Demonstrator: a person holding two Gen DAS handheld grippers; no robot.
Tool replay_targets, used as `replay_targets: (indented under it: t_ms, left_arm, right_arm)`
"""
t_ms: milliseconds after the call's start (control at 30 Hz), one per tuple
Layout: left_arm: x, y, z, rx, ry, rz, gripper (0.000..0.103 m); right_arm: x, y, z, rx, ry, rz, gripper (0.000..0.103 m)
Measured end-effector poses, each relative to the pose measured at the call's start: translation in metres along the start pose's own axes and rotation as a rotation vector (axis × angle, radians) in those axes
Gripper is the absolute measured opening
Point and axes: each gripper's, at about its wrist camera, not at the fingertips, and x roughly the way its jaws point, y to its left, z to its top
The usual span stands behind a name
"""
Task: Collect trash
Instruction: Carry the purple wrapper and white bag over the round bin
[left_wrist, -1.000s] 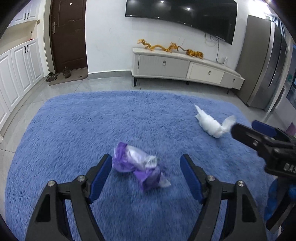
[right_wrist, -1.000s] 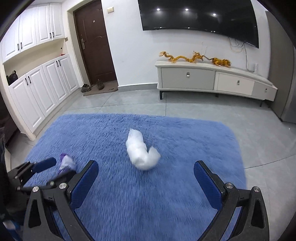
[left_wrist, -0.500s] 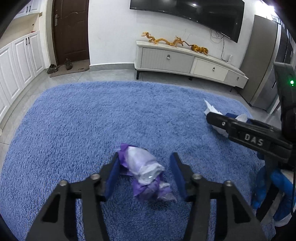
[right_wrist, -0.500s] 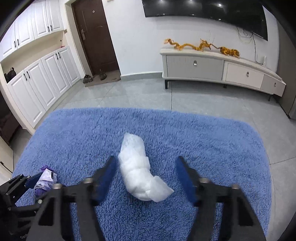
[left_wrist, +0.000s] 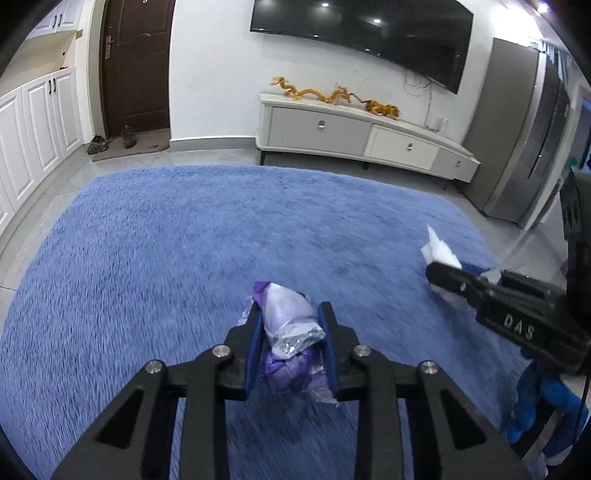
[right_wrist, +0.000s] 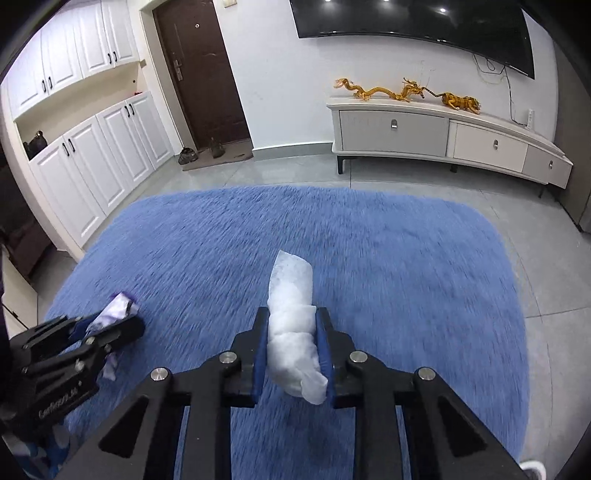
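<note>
Now we have both pieces pinched: our left gripper (left_wrist: 290, 341), whose jaws have just been closing, clamps the crumpled purple and silver plastic wrapper (left_wrist: 290, 341) between its blue pads, and our right gripper (right_wrist: 291, 345), likewise just closing, squeezes the twisted white tissue wad (right_wrist: 293, 321) at its middle, its free end poking forward beyond the fingertips. Both look feather-light and soft; we judge the wrapper slick and springy, so a grip across its bulky centre suits it, while the tissue compresses and could tear if tugged. Beneath both grippers spreads a shaggy blue rug (left_wrist: 184, 240); ahead stand a pale low cabinet (right_wrist: 424, 133) and a dark door (left_wrist: 136, 66).
</note>
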Motion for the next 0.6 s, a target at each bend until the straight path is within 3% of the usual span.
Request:
replay_targets:
  t_ms: [200,600]
  left_arm:
    - [-0.039,-0.006,-0.024,-0.019,-0.010,-0.109,0.026]
    - [-0.109,-0.042,-0.059,0.014,-0.032,-0.166,0.026]
  right_arm:
    - [-0.049,0.007,-0.039,0.037,-0.009,0.014,0.023]
    - [-0.138,0.010,-0.098,0.103,-0.054,-0.050,0.023]
